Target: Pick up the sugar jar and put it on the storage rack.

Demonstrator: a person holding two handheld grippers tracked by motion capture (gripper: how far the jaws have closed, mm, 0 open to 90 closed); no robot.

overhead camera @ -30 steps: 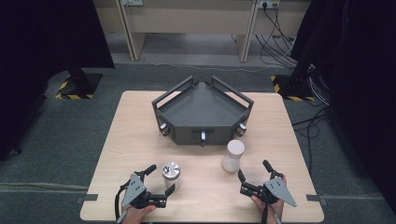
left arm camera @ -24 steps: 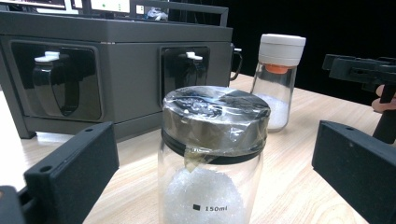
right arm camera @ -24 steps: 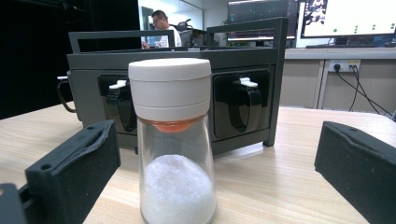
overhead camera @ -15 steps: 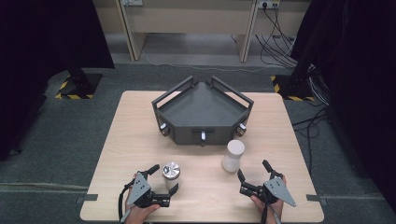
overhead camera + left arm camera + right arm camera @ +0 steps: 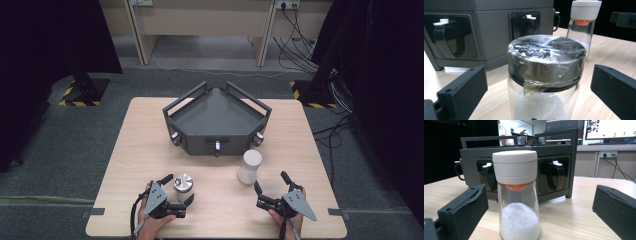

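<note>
tabletop [image 5: 130, 150]: grey tray [image 5: 215, 117]; left hand-held gripper [image 5: 176, 192], jaws wide apart around foil-capped jar [image 5: 183, 184]; right hand-held gripper [image 5: 270, 181], jaws spread, empty, near white-capped shaker [image 5: 249, 167].

Table [image 5: 150, 130]: pale wood-grain top, matt.
Tray [image 5: 216, 112], mid-table: dark grey, matt, plastic-looking.
Jar [image 5: 544, 82], before the tray: clear glossy glass, dark lid under crinkled shiny film.
Shaker [image 5: 517, 195], beside the jar: clear glass, smooth matt white plastic cap, white granules inside.
</note>
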